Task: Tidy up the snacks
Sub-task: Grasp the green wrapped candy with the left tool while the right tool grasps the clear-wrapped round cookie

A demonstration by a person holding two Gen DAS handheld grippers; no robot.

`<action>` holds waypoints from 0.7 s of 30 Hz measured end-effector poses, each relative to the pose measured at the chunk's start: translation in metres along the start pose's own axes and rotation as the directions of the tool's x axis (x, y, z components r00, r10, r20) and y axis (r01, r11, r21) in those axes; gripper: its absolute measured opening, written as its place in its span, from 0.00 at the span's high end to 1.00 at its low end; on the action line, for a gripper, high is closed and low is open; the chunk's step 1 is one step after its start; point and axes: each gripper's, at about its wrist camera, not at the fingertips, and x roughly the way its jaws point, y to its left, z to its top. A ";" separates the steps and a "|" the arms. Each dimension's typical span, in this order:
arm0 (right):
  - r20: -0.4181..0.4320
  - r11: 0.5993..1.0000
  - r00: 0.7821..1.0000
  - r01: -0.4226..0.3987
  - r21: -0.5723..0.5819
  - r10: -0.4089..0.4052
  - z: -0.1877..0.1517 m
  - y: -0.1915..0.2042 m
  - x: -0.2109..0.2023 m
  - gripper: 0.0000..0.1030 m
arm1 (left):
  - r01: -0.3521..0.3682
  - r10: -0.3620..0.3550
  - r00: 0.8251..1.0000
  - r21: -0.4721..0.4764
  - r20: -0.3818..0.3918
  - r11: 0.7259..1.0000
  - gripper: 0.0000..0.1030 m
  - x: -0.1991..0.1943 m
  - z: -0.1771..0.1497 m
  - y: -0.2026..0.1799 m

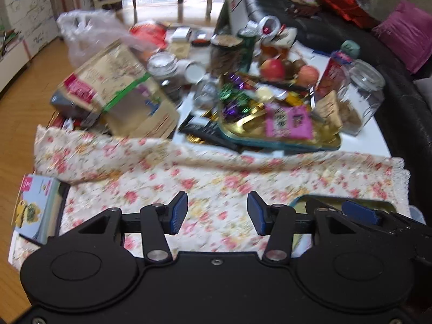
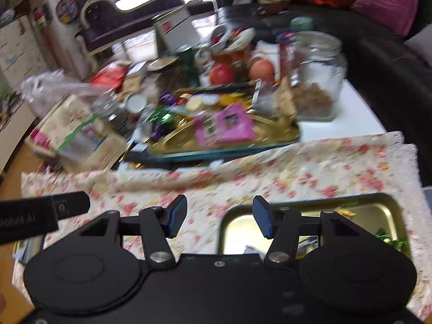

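A gold tray with a teal rim (image 1: 283, 141) (image 2: 216, 152) sits mid-table, heaped with foil-wrapped sweets and a pink packet (image 1: 289, 121) (image 2: 226, 124). Nearer, a second gold tin (image 2: 378, 202) (image 1: 302, 201) rests on the floral cloth (image 1: 216, 172) (image 2: 324, 167); it holds a green-wrapped sweet (image 2: 394, 240) and some small items. My left gripper (image 1: 217, 213) hovers open over bare cloth, nothing between its pads. My right gripper (image 2: 220, 216) is open too, its right finger over the near tin's left edge. One blue finger (image 1: 361, 212) of the right gripper shows above that tin.
A glass jar of biscuits (image 1: 361, 100) (image 2: 316, 81) stands right of the tray, with apples (image 1: 272, 68) behind it. At the left lie a kraft paper bag (image 1: 121, 91) and a plastic bag (image 1: 89, 32). A black sofa (image 1: 405, 113) borders the right side. Both views are motion-blurred.
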 end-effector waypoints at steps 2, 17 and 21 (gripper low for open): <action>-0.059 0.999 0.998 -0.040 -0.016 0.039 -0.007 0.016 0.009 0.45 | -0.007 0.007 0.999 -0.014 -0.051 1.000 0.46 0.008 -0.005 0.021; -0.449 0.974 0.883 -0.202 -0.107 0.134 -0.077 0.102 0.070 0.45 | -0.066 0.061 0.950 -0.005 -0.305 0.998 0.48 0.045 -0.043 0.091; -0.490 0.972 0.862 -0.208 -0.106 0.131 -0.089 0.110 0.078 0.45 | -0.049 0.046 0.940 0.000 -0.337 0.999 0.48 0.048 -0.051 0.097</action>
